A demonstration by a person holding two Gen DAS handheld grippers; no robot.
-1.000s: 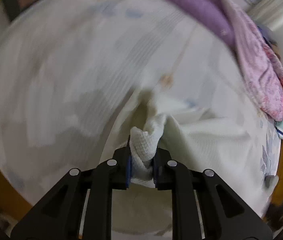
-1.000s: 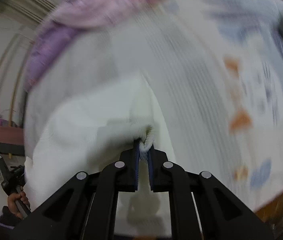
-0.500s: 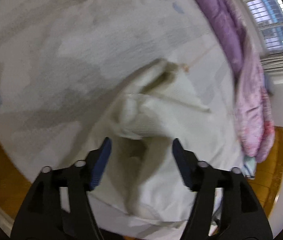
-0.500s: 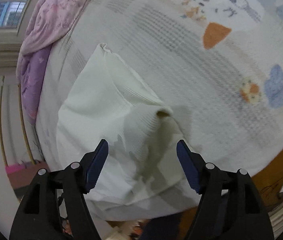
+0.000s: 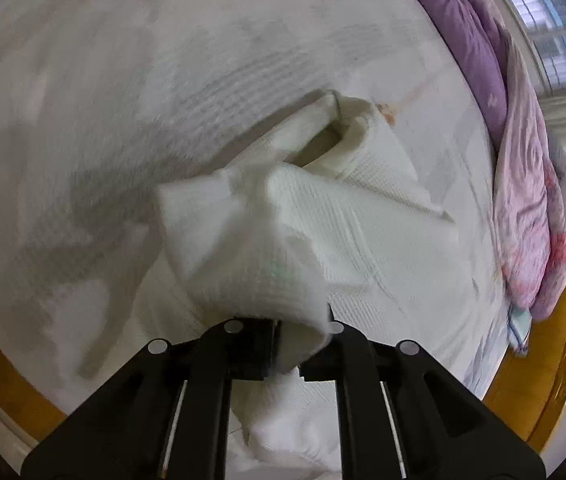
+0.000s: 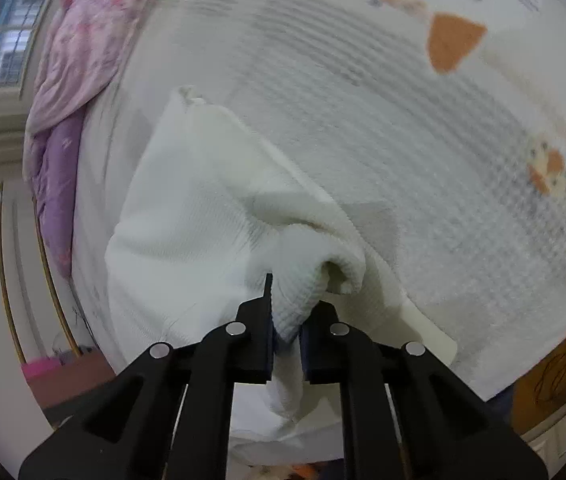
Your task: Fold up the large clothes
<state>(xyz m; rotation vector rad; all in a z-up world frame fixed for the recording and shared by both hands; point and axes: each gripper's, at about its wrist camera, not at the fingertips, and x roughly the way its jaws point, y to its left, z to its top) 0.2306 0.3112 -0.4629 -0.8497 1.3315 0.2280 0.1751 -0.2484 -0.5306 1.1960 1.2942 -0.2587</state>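
A cream waffle-knit garment (image 5: 363,224) lies partly folded on the bed. In the left wrist view my left gripper (image 5: 287,344) is shut on a bunched fold at the garment's near edge, and the cloth drapes over its fingertips. In the right wrist view the same garment (image 6: 187,216) stretches away to the upper left. My right gripper (image 6: 286,320) has its jaws closing on a rolled fold of that cloth, and the pads press on it. Both grippers point steeply down at the bed.
The bed sheet (image 5: 123,80) is white with a faint print; orange and blue shapes (image 6: 455,40) show in the right wrist view. A purple and pink quilt (image 5: 523,200) is heaped along the far side (image 6: 83,40). Wooden floor (image 5: 547,360) lies beyond the bed's edge.
Both grippers let go of the cloth and opened wide, then sank toward the bed and closed again on new folds of the garment. Both wrists rolled.
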